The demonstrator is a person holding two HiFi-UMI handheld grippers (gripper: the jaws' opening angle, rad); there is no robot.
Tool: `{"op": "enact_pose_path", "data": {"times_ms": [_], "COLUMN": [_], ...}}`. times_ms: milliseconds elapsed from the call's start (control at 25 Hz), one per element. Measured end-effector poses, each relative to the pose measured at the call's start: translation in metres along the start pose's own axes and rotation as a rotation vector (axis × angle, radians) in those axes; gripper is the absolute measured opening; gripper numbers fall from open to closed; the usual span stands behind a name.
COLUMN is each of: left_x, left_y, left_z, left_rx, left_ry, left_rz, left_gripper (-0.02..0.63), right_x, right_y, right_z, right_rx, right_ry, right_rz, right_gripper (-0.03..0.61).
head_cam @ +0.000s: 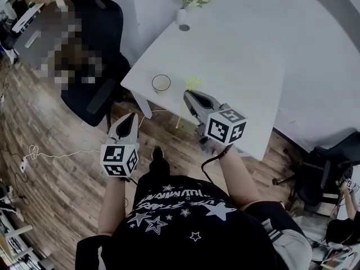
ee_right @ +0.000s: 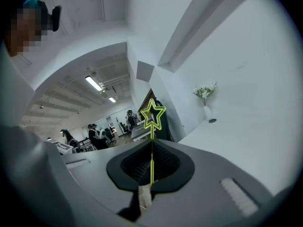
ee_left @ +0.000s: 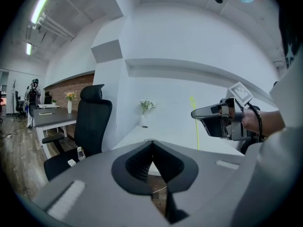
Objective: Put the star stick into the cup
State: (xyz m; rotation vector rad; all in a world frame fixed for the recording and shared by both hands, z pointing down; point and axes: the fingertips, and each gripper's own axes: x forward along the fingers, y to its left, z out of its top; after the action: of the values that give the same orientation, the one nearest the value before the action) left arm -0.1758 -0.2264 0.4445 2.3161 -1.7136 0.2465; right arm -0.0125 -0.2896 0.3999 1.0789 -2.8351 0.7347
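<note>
We see the right gripper point(head_cam: 189, 95) point(ee_right: 151, 144) clamped on the star stick point(head_cam: 193, 84) point(ee_right: 152, 161). In the right gripper view its two jaws press together on the thin yellow-green shaft, and the outlined star stands clear above the jaw tips. From the head view, that gripper hangs over the near edge of the white table point(head_cam: 247, 66), held by the person's right hand point(head_cam: 220, 148). The star shows just past the jaw tips, and the stick's lower end slants down beyond the table edge, over the wooden floor point(head_cam: 56, 173). The star lies just right of the cup point(head_cam: 161, 83), apart from it and not inside. The cup stands upright near the table's front corner.

The left gripper point(head_cam: 133, 117) point(ee_left: 152, 144) sits lower and to the left, off the table and above the floor. We find its jaws closed tip to tip with nothing held between them. In its view the right gripper point(ee_left: 193, 113) shows to the right with the stick point(ee_left: 196, 129) hanging below it.

Further out, a white vase of flowers point(head_cam: 183, 17) point(ee_left: 143, 119) point(ee_right: 207, 111) stands at the table's far edge. A black office chair point(head_cam: 95, 44) point(ee_left: 93, 122) stands left of the table, and a white cable point(head_cam: 53, 153) lies on the floor.
</note>
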Motion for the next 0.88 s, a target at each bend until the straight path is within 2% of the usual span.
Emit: {"op": "enact_pose_path", "data": {"times_ms": [240,440,880], "left_x": [0.045,0.073,0.128], "left_y": [0.032,0.054,0.086], "left_z": [0.025,0.034,0.042], "left_rx": [0.006,0.004,0.010], "left_ry": [-0.011,-0.004,0.020], "left_rz": [-0.038,-0.065,-0.127], "left_gripper": [0.003,0.003,0.003], "right_x": [0.038,0.065,0.130], "right_y": [-0.016,-0.027,-0.056], "right_z": [0.053,0.080,0.082], "right_rx": [0.017,0.020,0.013], "right_ry": [-0.085,-0.125,-0.093], "right_rz": [-0.018,-0.042,-0.088], "right_gripper": [0.021,0.021,0.021]}}
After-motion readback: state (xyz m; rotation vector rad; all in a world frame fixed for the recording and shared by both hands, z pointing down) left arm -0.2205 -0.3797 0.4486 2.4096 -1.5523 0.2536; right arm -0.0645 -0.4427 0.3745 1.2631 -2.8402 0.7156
